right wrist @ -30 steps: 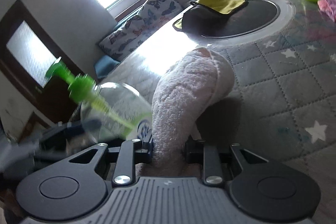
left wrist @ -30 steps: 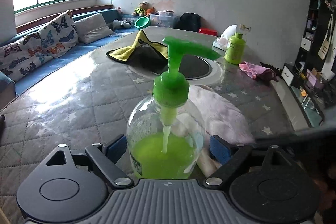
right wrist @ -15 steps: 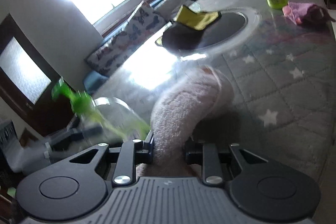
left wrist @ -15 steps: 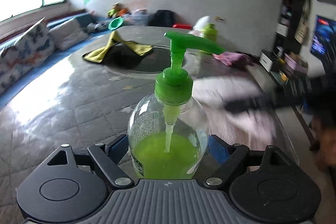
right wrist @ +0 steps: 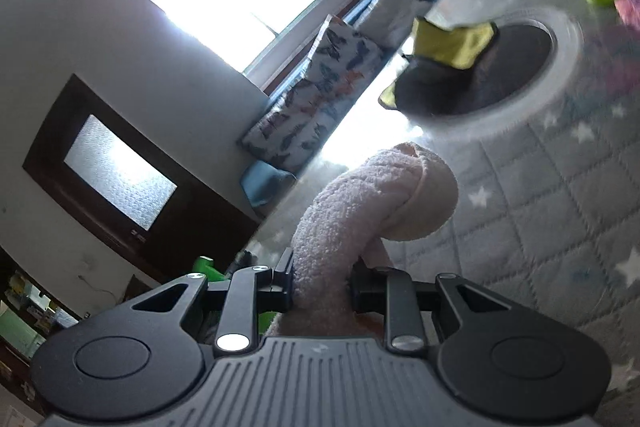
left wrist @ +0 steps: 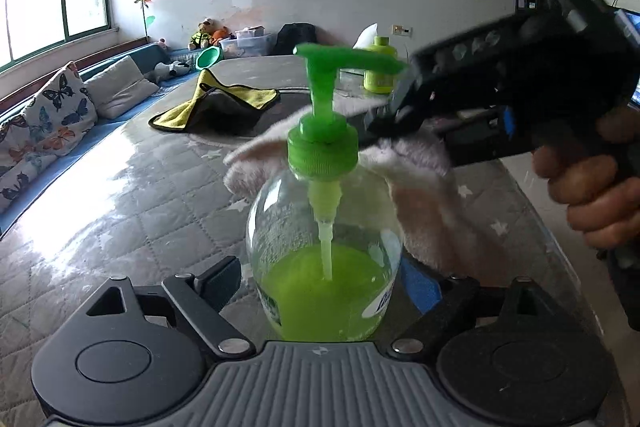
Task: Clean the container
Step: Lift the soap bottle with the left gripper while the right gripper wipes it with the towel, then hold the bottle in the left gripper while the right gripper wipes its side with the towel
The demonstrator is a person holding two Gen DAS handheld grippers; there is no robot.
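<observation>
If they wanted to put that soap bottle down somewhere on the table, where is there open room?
The widest bare stretch of the quilted table lies left of the soap bottle, between it and the yellow cloth. The right side is crowded: the right gripper and its pink towel hang beside the bottle. The far end holds a green bottle.
</observation>
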